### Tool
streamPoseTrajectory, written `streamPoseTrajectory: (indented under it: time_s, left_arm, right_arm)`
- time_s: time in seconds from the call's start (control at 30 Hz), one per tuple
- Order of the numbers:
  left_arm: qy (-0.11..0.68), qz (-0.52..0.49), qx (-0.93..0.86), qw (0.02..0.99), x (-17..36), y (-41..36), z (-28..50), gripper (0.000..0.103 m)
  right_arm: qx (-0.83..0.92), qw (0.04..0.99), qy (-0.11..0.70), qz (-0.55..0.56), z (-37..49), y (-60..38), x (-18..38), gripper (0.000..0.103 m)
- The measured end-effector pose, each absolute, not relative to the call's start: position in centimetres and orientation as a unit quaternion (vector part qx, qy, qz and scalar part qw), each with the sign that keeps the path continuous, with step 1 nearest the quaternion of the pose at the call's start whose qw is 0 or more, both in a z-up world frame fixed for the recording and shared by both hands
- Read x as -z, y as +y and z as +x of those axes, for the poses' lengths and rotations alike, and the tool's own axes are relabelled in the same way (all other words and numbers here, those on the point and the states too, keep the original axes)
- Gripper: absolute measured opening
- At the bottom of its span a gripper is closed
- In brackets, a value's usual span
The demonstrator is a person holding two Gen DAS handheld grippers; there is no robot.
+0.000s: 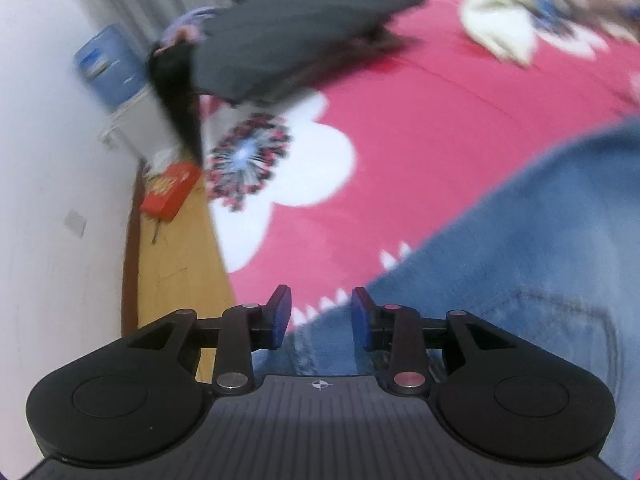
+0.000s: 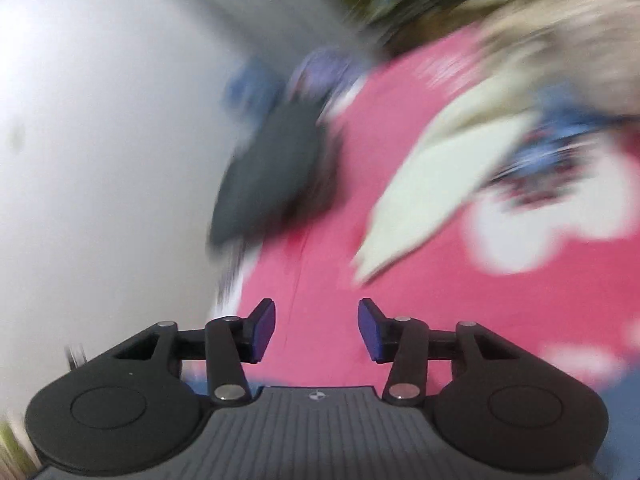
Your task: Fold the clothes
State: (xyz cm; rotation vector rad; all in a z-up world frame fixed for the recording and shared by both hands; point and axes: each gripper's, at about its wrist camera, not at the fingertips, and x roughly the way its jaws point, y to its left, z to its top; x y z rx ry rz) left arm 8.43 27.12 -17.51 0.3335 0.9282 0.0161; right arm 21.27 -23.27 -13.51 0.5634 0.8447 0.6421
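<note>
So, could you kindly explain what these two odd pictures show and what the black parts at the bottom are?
Each picture comes from a fisheye camera mounted on a hand-held gripper that a person carries, one per hand, looking forward along its two fingers. The black parts are the gripper itself. The left hand-held gripper is open above blue jeans lying on a pink flowered blanket, and it holds nothing. The right hand-held gripper is also open and empty over the same blanket. Farther off lie a dark grey folded garment and a cream garment. The right view is blurred.
</note>
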Motion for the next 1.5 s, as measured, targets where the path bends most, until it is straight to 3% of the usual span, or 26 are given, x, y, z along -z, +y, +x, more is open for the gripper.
streamPoseTrajectory:
  time_s: [0.17,0.4,0.57,0.7,0.83,1.1,1.17,1.33,1.5]
  left_arm:
    - [0.408,0.118,-0.03,0.905,13.9,25.1,9.1,0.034]
    - [0.394,0.118,0.102,0.906,11.3,12.5,9.8,0.038]
    - [0.403,0.132,0.217,0.879,12.9,1.6,9.2,0.04]
    - [0.389,0.121,0.283,0.869,14.7,-4.2,8.2,0.041]
    - [0.391,0.084,0.304,0.864,16.5,-6.0,7.6,0.042]
    - [0.386,0.034,0.267,0.882,17.8,-4.3,7.5,0.042]
    - [0.38,0.039,0.256,0.888,17.6,-3.7,7.1,0.043]
    - [0.385,0.028,0.219,0.896,18.4,-1.9,6.6,0.043]
    - [0.391,0.012,0.178,0.903,19.1,0.2,6.7,0.043]
  right_arm:
    - [-0.151,0.856,0.33,0.367,12.8,-36.9,12.3,0.053]
    - [-0.007,0.827,0.327,0.457,4.3,-45.5,17.5,0.056]
    - [0.016,0.793,0.343,0.502,3.9,-47.2,20.6,0.056]
    - [-0.012,0.814,0.353,0.462,5.1,-45.7,19.4,0.056]
    - [-0.019,0.838,0.375,0.396,6.3,-43.9,19.3,0.065]
    - [-0.013,0.809,0.43,0.4,7.6,-43.4,22.8,0.065]
    - [-0.011,0.811,0.438,0.389,7.7,-42.7,22.8,0.055]
    - [-0.008,0.816,0.45,0.364,8.2,-41.6,22.5,0.015]
    - [-0.058,0.83,0.426,0.355,5.7,-41.1,18.2,0.011]
